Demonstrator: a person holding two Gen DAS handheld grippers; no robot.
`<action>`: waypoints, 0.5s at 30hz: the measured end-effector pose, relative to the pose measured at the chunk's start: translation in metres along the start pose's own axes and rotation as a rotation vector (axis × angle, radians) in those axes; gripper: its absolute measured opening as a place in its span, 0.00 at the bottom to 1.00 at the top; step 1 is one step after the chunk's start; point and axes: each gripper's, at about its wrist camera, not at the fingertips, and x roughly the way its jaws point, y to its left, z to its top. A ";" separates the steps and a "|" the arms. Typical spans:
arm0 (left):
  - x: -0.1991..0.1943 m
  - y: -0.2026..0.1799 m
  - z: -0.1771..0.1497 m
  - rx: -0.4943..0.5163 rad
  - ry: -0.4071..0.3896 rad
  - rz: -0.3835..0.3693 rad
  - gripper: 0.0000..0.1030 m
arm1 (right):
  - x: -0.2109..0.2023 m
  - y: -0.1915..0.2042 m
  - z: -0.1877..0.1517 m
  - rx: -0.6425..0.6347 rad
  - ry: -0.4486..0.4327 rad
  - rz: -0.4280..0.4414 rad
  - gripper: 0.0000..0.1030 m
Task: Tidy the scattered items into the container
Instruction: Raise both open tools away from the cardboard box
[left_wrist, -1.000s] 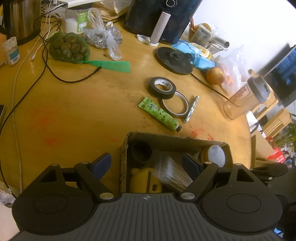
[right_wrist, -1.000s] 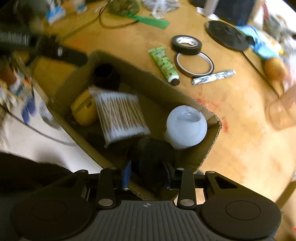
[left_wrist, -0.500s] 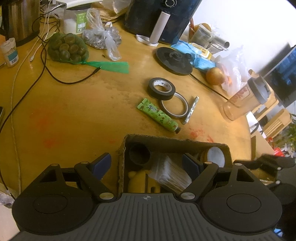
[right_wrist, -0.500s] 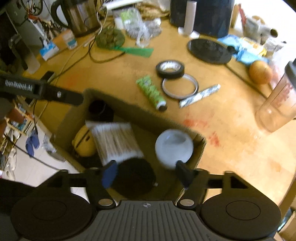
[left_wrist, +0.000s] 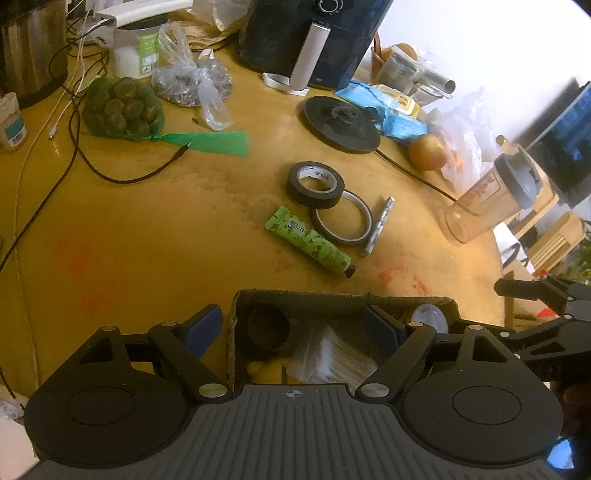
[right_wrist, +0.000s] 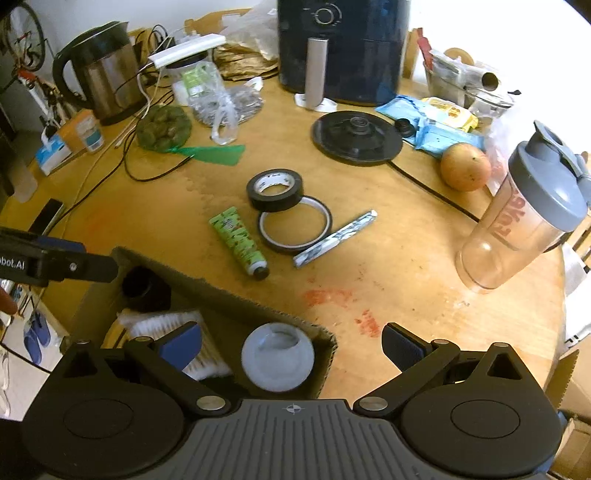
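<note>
A cardboard box (left_wrist: 332, 297) (right_wrist: 229, 295) sits at the table's near edge. It holds a white round jar (right_wrist: 277, 356), a bag of cotton swabs (left_wrist: 332, 354), a black cup (left_wrist: 267, 328) and a yellow item (left_wrist: 266, 369). On the table beyond lie a green tube (left_wrist: 312, 242) (right_wrist: 238, 242), a black tape roll (left_wrist: 316, 184) (right_wrist: 275, 190), a thin clear tape ring (left_wrist: 341, 221) (right_wrist: 295, 229) and a silver stick (left_wrist: 376, 227) (right_wrist: 334, 238). My left gripper (left_wrist: 295, 328) is open and empty, straddling the box's left wall. My right gripper (right_wrist: 291, 345) is open and empty above the box's right corner.
A shaker bottle (right_wrist: 524, 221), an orange (right_wrist: 465, 166), a black disc with cord (right_wrist: 356, 136), an air fryer (right_wrist: 341, 48), a kettle (right_wrist: 99, 70), a net of green fruit (right_wrist: 162, 127), plastic bags and cables crowd the far table.
My right gripper has opened, let go of a dark round item into the box, and pulled up and back. The left gripper has barely moved.
</note>
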 end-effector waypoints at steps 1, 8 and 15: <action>0.002 -0.001 0.002 0.005 0.002 0.003 0.82 | 0.001 -0.001 0.000 0.004 0.000 -0.001 1.00; 0.014 -0.008 0.017 0.050 0.013 0.021 0.82 | 0.006 -0.006 0.003 0.021 0.001 -0.004 1.00; 0.030 -0.017 0.040 0.080 0.032 0.028 0.81 | 0.008 -0.022 0.008 0.061 -0.005 -0.012 1.00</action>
